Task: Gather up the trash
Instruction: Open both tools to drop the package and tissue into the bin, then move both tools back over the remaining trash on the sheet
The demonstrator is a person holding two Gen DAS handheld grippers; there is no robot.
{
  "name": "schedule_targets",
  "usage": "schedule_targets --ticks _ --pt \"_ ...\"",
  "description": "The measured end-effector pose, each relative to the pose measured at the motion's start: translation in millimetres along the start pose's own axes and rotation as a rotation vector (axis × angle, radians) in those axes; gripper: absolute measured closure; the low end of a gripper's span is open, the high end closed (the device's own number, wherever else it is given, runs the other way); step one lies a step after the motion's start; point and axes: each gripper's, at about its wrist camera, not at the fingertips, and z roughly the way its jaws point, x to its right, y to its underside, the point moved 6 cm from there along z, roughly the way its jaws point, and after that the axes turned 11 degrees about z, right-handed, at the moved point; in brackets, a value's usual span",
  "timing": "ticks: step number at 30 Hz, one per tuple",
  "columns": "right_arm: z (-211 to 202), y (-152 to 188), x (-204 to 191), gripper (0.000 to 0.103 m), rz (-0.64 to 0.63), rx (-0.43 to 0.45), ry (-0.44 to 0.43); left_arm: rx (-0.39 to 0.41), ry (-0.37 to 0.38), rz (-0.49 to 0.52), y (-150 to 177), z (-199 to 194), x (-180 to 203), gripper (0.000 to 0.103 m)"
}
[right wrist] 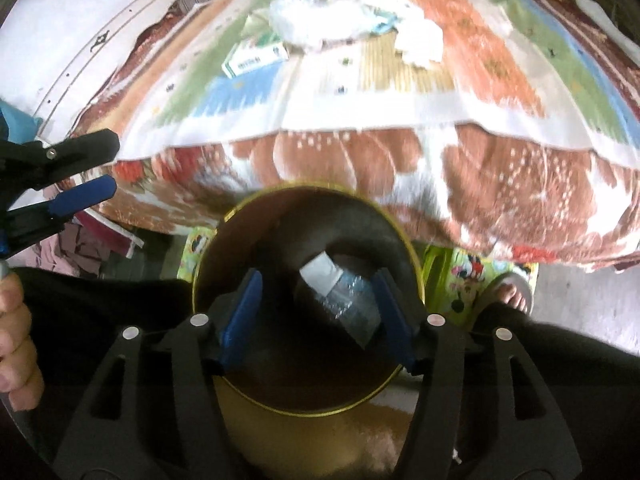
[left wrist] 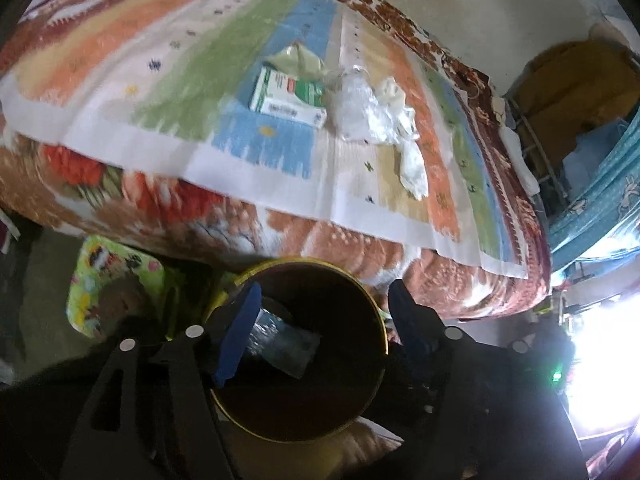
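A round bin with a yellow rim [left wrist: 376,320] [right wrist: 412,256] stands on the floor by the bed. A crushed clear plastic bottle [left wrist: 280,340] [right wrist: 344,300] lies inside it. My left gripper [left wrist: 324,320] is open and empty above the bin; it also shows at the left of the right wrist view [right wrist: 98,168]. My right gripper [right wrist: 316,312] is open and empty over the bin mouth. On the striped bed cover lie a green-and-white carton [left wrist: 288,96] [right wrist: 256,58], a clear plastic bag [left wrist: 356,104] [right wrist: 304,24] and crumpled white paper [left wrist: 404,136] [right wrist: 420,40].
The bed [left wrist: 160,200] with a floral blanket [right wrist: 360,168] fills the upper part of both views. A green cartoon-print mat [left wrist: 108,280] [right wrist: 472,276] lies on the floor by the bin. A sandalled foot [right wrist: 512,292] is right of the bin.
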Motion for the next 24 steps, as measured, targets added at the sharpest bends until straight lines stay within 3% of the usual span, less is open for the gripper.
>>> schedule_targets --ticks 4,6,11,19,24 --pt "-13 -20 -5 0.037 -0.044 0.053 0.008 -0.023 0.003 -0.009 -12 0 -7 0.033" --pt "-18 -30 -8 0.035 -0.082 0.078 0.017 -0.006 -0.072 0.025 -17 -2 -10 0.027" --pt "-19 -45 -15 0.030 -0.130 0.079 0.012 -0.026 -0.113 0.084 -22 2 -7 0.025" --pt "-29 -80 -31 0.021 -0.247 0.157 0.051 -0.023 -0.260 0.206 -59 3 -17 0.016" --pt "-24 -104 -40 0.014 -0.271 0.176 0.040 -0.038 -0.231 0.156 -79 13 -26 0.012"
